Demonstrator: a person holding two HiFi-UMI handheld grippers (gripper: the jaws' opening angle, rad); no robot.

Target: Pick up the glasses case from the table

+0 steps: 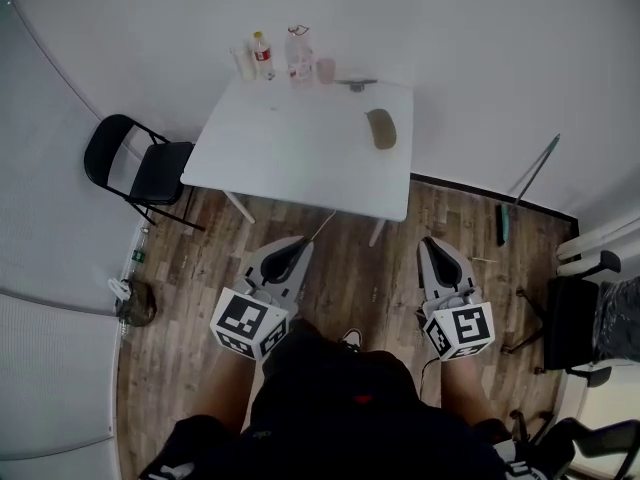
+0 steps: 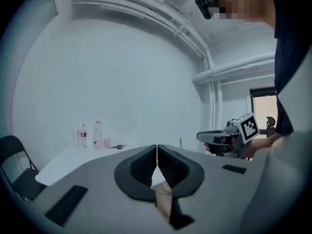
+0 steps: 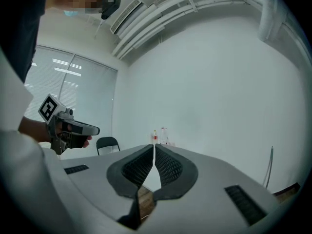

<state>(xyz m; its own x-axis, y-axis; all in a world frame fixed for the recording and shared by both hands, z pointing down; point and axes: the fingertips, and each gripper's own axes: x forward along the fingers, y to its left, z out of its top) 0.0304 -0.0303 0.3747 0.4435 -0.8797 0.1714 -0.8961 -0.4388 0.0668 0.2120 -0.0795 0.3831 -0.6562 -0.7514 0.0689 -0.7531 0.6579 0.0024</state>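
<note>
The glasses case (image 1: 381, 128), a brownish oval, lies on the right part of the white table (image 1: 290, 158) in the head view. Both grippers hang over the wooden floor short of the table, well away from the case. My left gripper (image 1: 297, 245) is shut with nothing between its jaws, and so is my right gripper (image 1: 430, 242). In the left gripper view the jaws (image 2: 157, 147) meet tip to tip, and the right gripper (image 2: 219, 138) shows at the side. The right gripper view shows its jaws (image 3: 154, 147) closed and the left gripper (image 3: 73, 129) at the left. The case is hidden in both gripper views.
Two bottles (image 1: 262, 56) (image 1: 298, 52), a clear glass (image 1: 243, 63), a pink cup (image 1: 325, 71) and a small dark object (image 1: 356, 85) stand along the table's far edge. A black folding chair (image 1: 140, 168) is left of the table. More chairs (image 1: 575, 318) stand at the right.
</note>
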